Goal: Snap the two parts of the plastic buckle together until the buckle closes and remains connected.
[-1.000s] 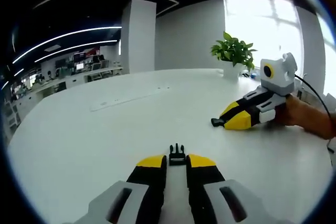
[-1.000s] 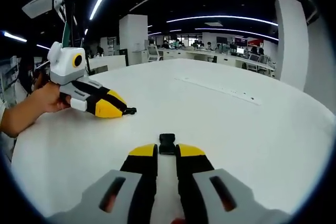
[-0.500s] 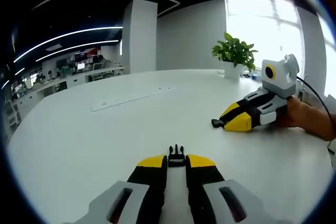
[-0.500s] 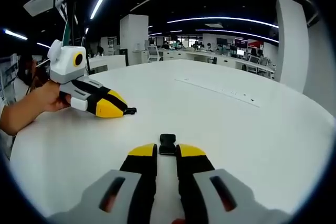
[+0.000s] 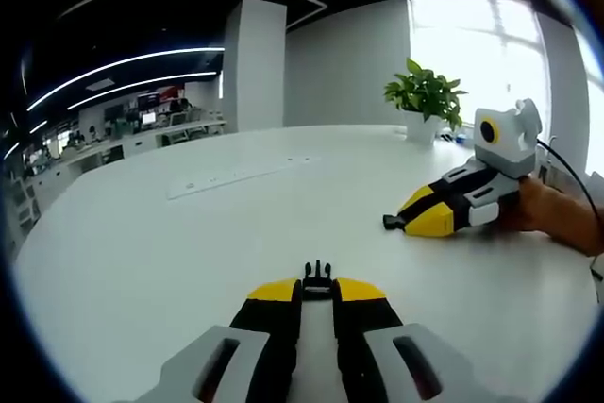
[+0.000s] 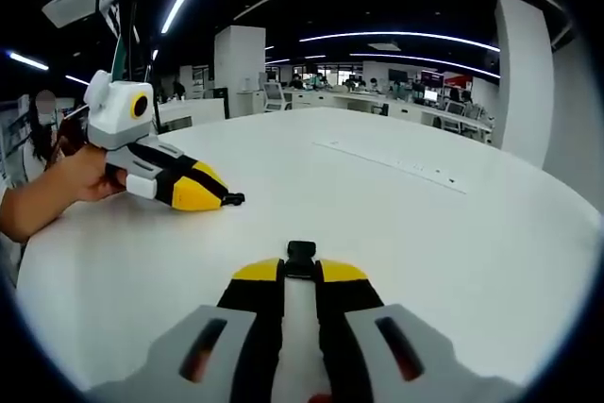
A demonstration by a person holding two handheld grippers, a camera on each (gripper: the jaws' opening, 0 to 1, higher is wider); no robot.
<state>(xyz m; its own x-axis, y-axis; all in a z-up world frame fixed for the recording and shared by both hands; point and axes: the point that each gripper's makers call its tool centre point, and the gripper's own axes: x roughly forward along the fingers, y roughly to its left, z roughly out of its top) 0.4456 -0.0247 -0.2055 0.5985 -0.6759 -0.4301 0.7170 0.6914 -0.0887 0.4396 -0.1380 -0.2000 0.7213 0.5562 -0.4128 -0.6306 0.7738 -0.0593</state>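
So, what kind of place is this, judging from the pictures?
Most likely an open-plan office. A large white round table stands in front, rows of desks with monitors fill the background, and a green potted plant sits beside a bright window.

Bare white table [image 5: 170,252] between tools; potted plant [image 5: 425,101] at far edge.

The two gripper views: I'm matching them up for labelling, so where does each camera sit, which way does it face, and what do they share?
Left gripper view: rides the left tongs, looking along them at the pronged buckle part; right tongs, a hand and plant beyond.
Right gripper view: rides the right tongs, holding the socket buckle part; left tongs and hand at left.
Shared: white table, each other's tongs.
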